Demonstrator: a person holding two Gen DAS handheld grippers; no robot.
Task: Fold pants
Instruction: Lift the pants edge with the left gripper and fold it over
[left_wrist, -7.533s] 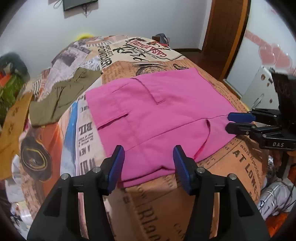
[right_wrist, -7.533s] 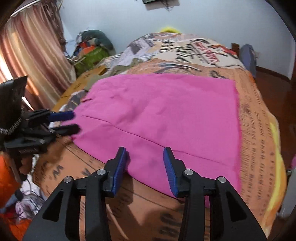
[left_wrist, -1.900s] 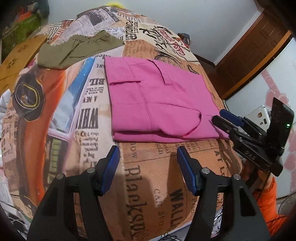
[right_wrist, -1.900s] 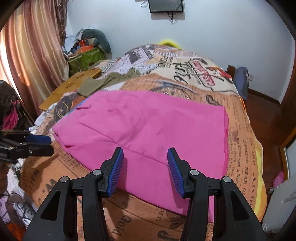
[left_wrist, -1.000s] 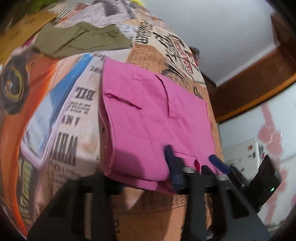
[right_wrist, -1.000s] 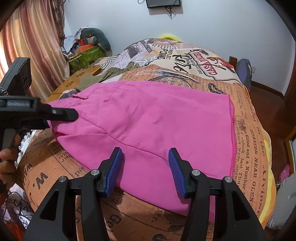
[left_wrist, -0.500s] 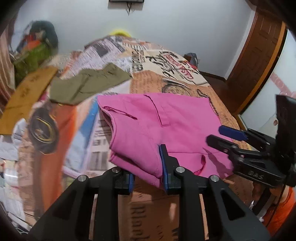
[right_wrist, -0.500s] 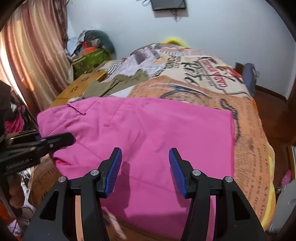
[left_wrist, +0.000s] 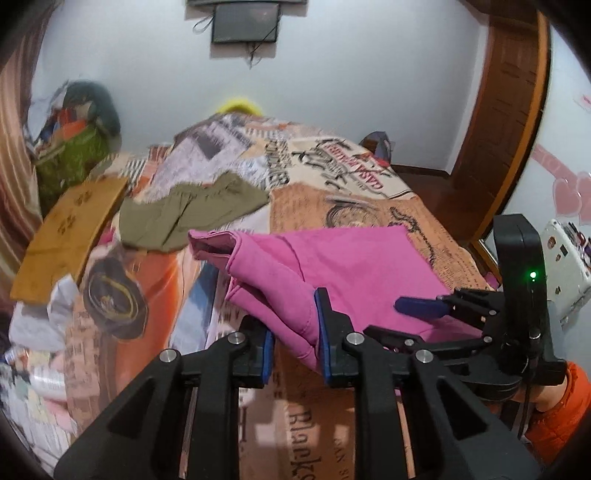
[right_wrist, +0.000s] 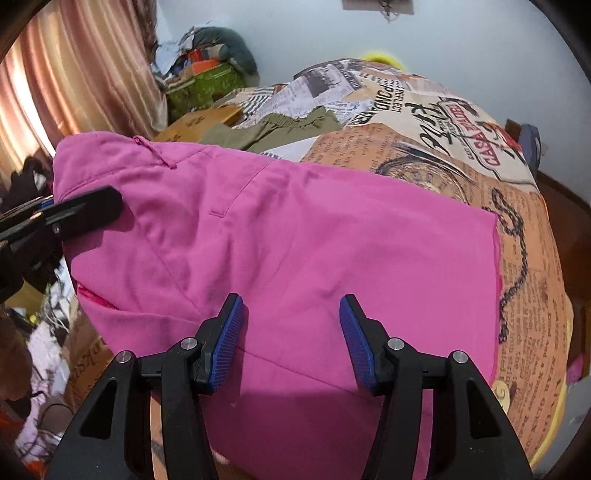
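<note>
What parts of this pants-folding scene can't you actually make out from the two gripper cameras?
- Left wrist view: the left gripper left pad, covered by the pink pants.
- Right wrist view: the pants' near edge, behind the right gripper.
- Left wrist view: the olive garment, too blurred to identify.
- Both views: the person, beyond the frame except an orange sleeve.

Newspaper-print bedspread in orange, cream and grey (right_wrist: 524, 236) carrying all legible text. Right wrist view: red banner reading "CASA" plus a second unclear word, upside down; black script heading beside it, not legible; "REFLECT" and "PONDER" in block capitals, upside down. Small columns of body print on orange patches, too fine to read. Left wrist view: same bedspread (left_wrist: 351, 206), "Blank…" in large black lettering on hanging front edge, cut off; "CASA" banner again near far end.
</note>
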